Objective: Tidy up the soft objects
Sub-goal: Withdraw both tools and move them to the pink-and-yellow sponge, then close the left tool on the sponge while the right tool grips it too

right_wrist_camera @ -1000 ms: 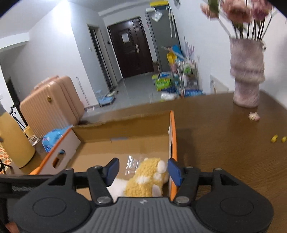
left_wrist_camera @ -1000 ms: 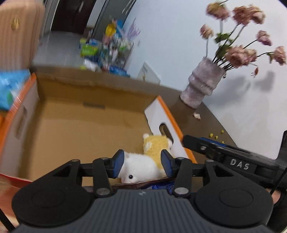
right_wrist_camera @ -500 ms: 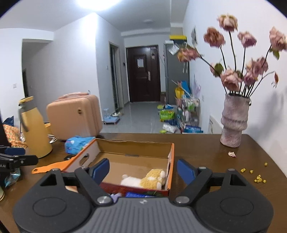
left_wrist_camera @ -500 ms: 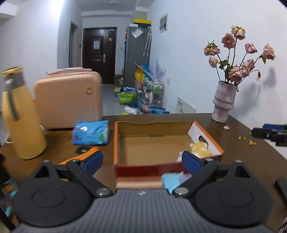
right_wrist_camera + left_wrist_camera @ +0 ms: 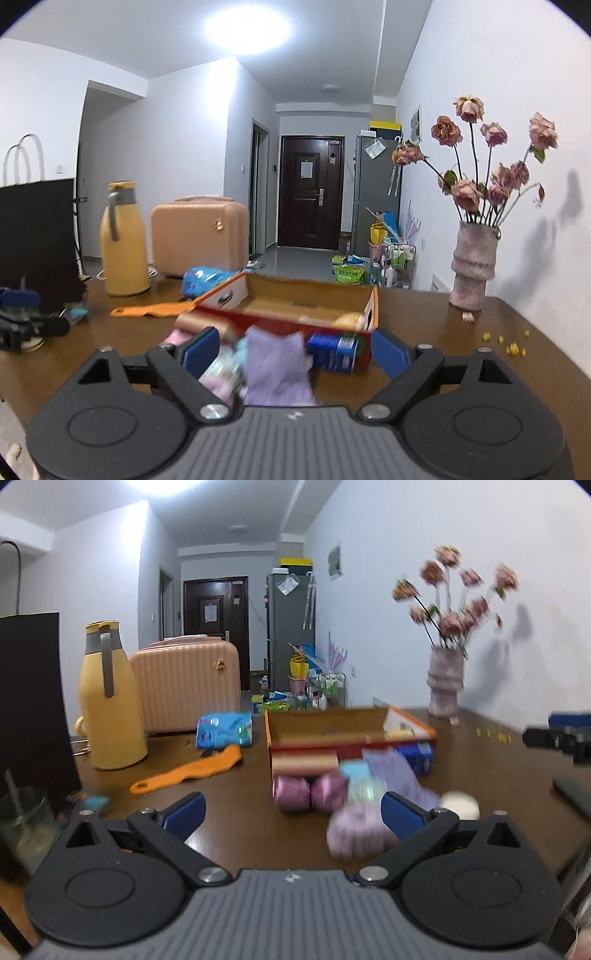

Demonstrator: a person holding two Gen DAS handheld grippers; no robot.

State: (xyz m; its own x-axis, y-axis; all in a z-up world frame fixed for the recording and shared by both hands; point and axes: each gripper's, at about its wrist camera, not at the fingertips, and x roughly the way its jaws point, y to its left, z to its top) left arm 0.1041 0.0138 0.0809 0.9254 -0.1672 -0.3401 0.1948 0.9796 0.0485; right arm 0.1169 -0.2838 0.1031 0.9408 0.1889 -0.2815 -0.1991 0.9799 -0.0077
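A: Tongs check. Left tongs [image 5: 291, 812] wide, nothing between the pads; jaws have just been opening. Right tongs [image 5: 295, 349] also spread and empty, likewise just opening, with the soft pile showing in the gap beyond them but untouched.

B: Where are the soft things?

A: Two plush toys lie inside the cardboard box [image 5: 325, 725], at its right end; only the yellow plush [image 5: 349, 320] shows over the rim. Outside, against the box's near wall on the worktop [image 5: 229, 823]: two shiny pink rolls [image 5: 310, 794], a lilac knitted cloth [image 5: 277, 369], a pale purple fuzzy bundle [image 5: 356, 834], a blue packet [image 5: 332, 350]. All blurred.

B: Step in hand?

A: Looks like between picks. Both pairs of tongs stand back from the box, facing the loose pile.

B: Next?

A: Likely pick one item from the pile. Lilac cloth sits nearest the right tongs. It will sag, so pinch a bunched fold, lift clear of the rim, then drop it in beside the plush.
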